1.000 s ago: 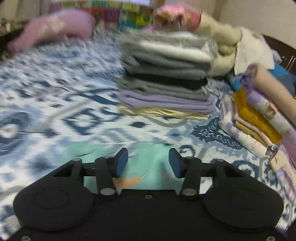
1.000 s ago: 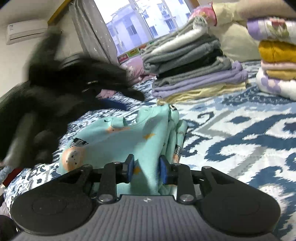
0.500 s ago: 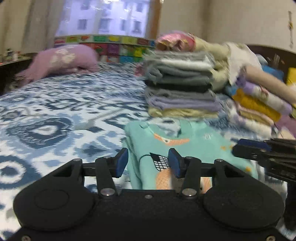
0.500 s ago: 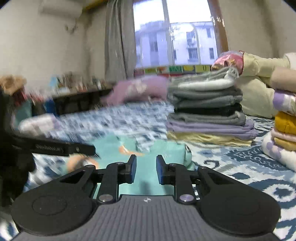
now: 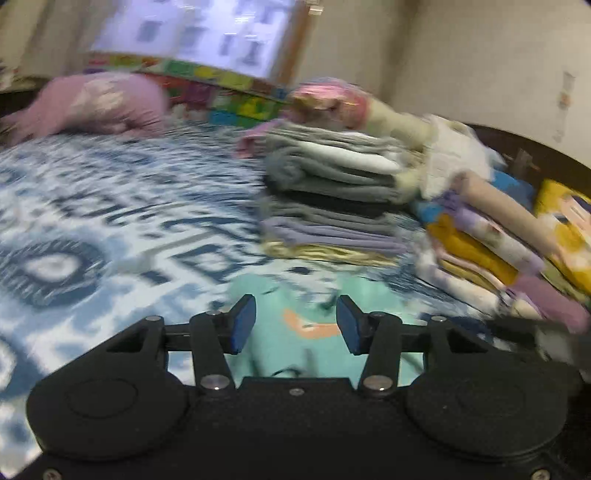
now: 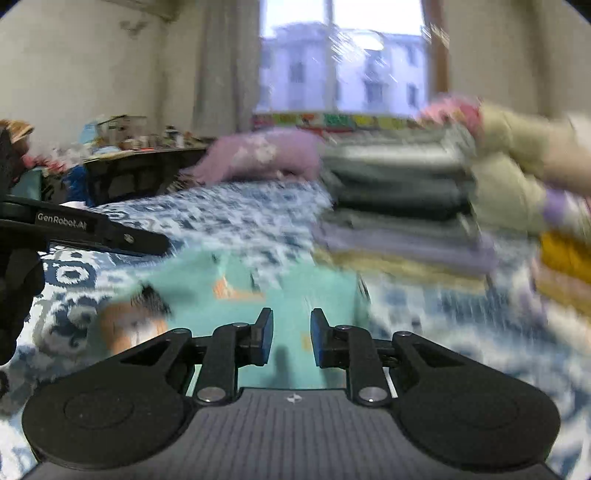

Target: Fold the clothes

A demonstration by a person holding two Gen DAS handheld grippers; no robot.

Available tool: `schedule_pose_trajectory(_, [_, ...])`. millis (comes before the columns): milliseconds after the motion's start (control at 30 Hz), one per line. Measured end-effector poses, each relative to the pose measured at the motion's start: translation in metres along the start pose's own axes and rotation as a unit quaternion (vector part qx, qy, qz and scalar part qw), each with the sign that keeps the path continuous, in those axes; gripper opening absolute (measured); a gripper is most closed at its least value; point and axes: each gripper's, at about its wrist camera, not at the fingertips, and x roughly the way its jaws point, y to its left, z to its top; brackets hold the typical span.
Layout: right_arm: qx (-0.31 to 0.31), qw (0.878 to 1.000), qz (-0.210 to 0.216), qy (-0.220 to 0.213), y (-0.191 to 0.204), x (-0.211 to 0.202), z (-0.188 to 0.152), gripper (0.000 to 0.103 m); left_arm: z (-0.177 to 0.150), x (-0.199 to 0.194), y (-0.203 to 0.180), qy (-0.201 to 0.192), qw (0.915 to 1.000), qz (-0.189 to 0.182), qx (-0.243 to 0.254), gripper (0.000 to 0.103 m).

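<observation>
We look along the left gripper [image 5: 295, 323] and its 2 blue fingers [image 5: 242, 323] stand well apart with nothing between them. Just past them, low in the middle of the frame, the mint-green garment [image 5: 303, 314] lies flat on the blue-and-white patterned bed [image 5: 110, 221], an orange print on it showing in the gap.

Over to the right gripper [image 6: 291, 341]: its fingers [image 6: 264, 338] have just been closing and now sit close together, a narrow gap left, and we see only the mint garment [image 6: 229, 291] lying beyond them, not pinched. The garment fills the lower centre of this view, blurred. At the left edge the other gripper's black arm [image 6: 92, 229] reaches in above the bed [image 6: 236, 214].

Behind the garment, right of centre in both views, a stack of folded grey, black, lilac and yellow clothes [image 5: 332, 206] stands on the bed. To its right a second pile [image 5: 480, 251], mustard and floral, leans. A pink pillow [image 5: 99, 103] lies in the upper left below the window [image 5: 195, 33].
</observation>
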Motion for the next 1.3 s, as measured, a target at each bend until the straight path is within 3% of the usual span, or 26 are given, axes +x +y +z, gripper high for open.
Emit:
schedule_pose_trajectory(67, [-0.008, 1.0, 0.006, 0.018, -0.001, 0.018, 0.005, 0.022, -0.009, 0.021, 0.004, 0.031, 0.9994, -0.002, 0.013, 0.044])
schedule_pose_trajectory(100, [0.006, 0.998, 0.006, 0.057, -0.008, 0.031, -0.003, 0.022, -0.016, 0.032, 0.009, 0.049, 0.9987, 0.007, 0.016, 0.037])
schedule_pose_trajectory(133, [0.022, 0.995, 0.006, 0.1, -0.016, 0.045, -0.012, 0.022, -0.023, 0.044, 0.014, 0.066, 0.9975, 0.016, 0.02, 0.037])
schedule_pose_trajectory(233, [0.047, 0.994, 0.017, 0.096, -0.026, 0.038, -0.019, 0.022, -0.008, 0.034, 0.021, 0.071, 0.9973, -0.013, -0.014, 0.035])
schedule_pose_trajectory(367, [0.025, 0.998, 0.018, 0.058, -0.022, 0.024, 0.001, 0.023, 0.006, 0.027, 0.039, 0.025, 0.9981, -0.023, -0.051, 0.035])
schedule_pose_trajectory(500, [-0.029, 0.999, 0.009, 0.036, -0.019, 0.043, 0.009, 0.023, 0.014, 0.044, 0.034, 0.008, 0.999, -0.044, 0.0, 0.035])
schedule_pose_trajectory(533, [-0.016, 0.999, 0.009, 0.04, -0.024, 0.052, 0.009, 0.023, 0.013, 0.052, 0.034, 0.013, 0.9988, -0.045, 0.013, 0.036])
schedule_pose_trajectory(600, [0.021, 0.998, 0.014, 0.061, -0.038, 0.07, 0.007, 0.025, 0.006, 0.075, 0.038, 0.071, 0.9971, -0.018, 0.02, 0.036])
schedule_pose_trajectory(733, [0.086, 0.991, 0.04, 0.096, -0.059, 0.087, -0.013, 0.024, -0.001, 0.082, 0.03, 0.073, 0.9959, 0.002, 0.053, 0.036])
schedule_pose_trajectory(867, [0.084, 0.992, 0.035, 0.085, -0.059, 0.078, -0.012, 0.023, 0.003, 0.064, 0.032, 0.05, 0.9978, -0.01, 0.042, 0.042])
schedule_pose_trajectory(900, [0.088, 0.993, 0.032, 0.072, -0.058, 0.07, -0.01, 0.022, 0.005, 0.055, 0.032, 0.045, 0.9984, -0.015, 0.03, 0.052])
schedule_pose_trajectory(967, [0.094, 0.994, 0.024, 0.049, -0.059, 0.052, -0.005, 0.022, 0.006, 0.031, 0.029, 0.031, 0.9994, -0.006, 0.011, 0.062])
schedule_pose_trajectory(1067, [0.087, 0.996, 0.012, 0.033, -0.057, 0.026, 0.0, 0.024, 0.004, -0.001, 0.014, 0.001, 0.9996, 0.021, 0.019, 0.062])
schedule_pose_trajectory(1167, [0.055, 0.998, 0.031, 0.019, -0.041, -0.007, 0.001, 0.025, -0.003, -0.022, -0.011, -0.006, 0.9992, 0.011, 0.038, 0.054])
schedule_pose_trajectory(1200, [0.037, 0.998, 0.04, 0.013, -0.031, -0.017, 0.001, 0.025, -0.01, -0.027, -0.021, -0.001, 0.9989, 0.001, 0.048, 0.054])
schedule_pose_trajectory(1300, [0.027, 0.997, 0.064, 0.027, -0.014, -0.034, -0.01, 0.023, -0.034, -0.017, -0.043, 0.044, 0.9938, 0.019, 0.1, 0.054])
